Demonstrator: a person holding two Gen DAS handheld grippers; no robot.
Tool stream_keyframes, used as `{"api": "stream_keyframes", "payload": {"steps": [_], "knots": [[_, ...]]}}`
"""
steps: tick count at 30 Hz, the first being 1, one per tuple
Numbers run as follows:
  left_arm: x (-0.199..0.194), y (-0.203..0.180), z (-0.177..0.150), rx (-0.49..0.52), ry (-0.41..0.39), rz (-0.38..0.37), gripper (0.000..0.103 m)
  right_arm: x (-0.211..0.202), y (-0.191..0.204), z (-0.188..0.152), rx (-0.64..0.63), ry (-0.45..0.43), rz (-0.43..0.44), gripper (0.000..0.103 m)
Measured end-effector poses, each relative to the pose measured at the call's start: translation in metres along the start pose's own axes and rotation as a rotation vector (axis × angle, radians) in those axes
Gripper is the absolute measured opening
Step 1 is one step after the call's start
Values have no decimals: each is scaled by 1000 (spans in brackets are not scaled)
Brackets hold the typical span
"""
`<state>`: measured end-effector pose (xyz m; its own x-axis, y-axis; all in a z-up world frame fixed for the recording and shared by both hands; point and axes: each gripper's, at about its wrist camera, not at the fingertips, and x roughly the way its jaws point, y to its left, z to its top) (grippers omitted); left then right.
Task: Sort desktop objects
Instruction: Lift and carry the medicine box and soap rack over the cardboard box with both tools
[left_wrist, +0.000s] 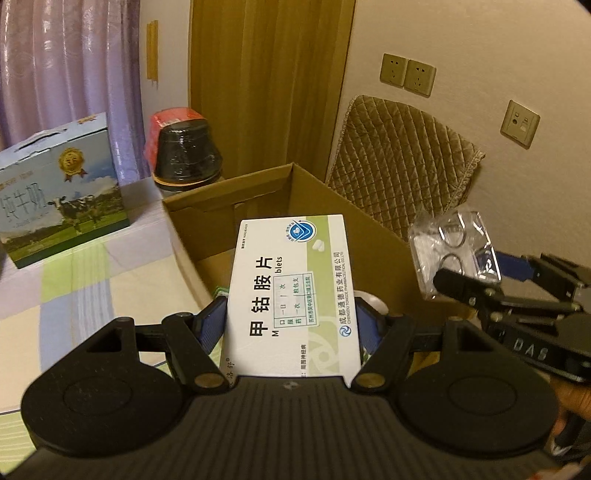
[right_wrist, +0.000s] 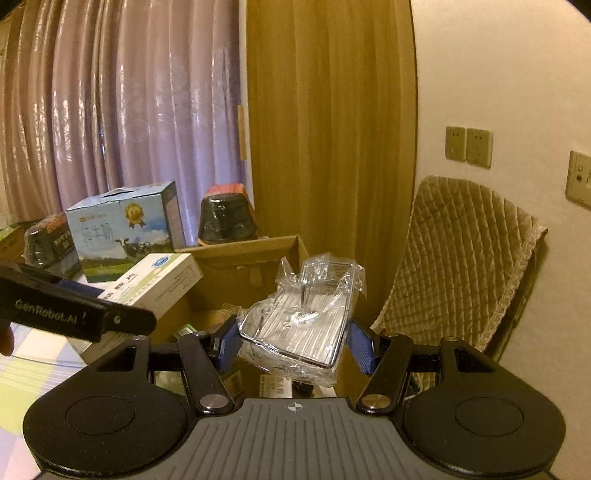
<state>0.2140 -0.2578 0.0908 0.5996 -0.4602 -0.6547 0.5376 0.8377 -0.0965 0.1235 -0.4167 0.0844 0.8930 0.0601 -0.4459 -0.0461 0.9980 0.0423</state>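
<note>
Left gripper jaws clamped on a white pill box above the open carton, right gripper jaws squeezing a clear-wrapped metal item over the carton, its identity unclear through crinkled plastic, carton contents mostly hidden.

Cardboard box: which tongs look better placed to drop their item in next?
Left, probably. The left tongs hold the medicine box directly over the open cardboard box; the right tongs hold the wrapped metal item nearer its right wall.
</note>
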Motion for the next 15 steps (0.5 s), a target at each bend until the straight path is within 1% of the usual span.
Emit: {"api": "stream_keyframes", "payload": {"steps": [7,15], "knots": [[22,-6,3,-13,17,-22,67,10,-11,-3,19,9,14,58],[48,-11,-2,-2,48,-41,67,15,-16,-9,18,20,17,58]]}}
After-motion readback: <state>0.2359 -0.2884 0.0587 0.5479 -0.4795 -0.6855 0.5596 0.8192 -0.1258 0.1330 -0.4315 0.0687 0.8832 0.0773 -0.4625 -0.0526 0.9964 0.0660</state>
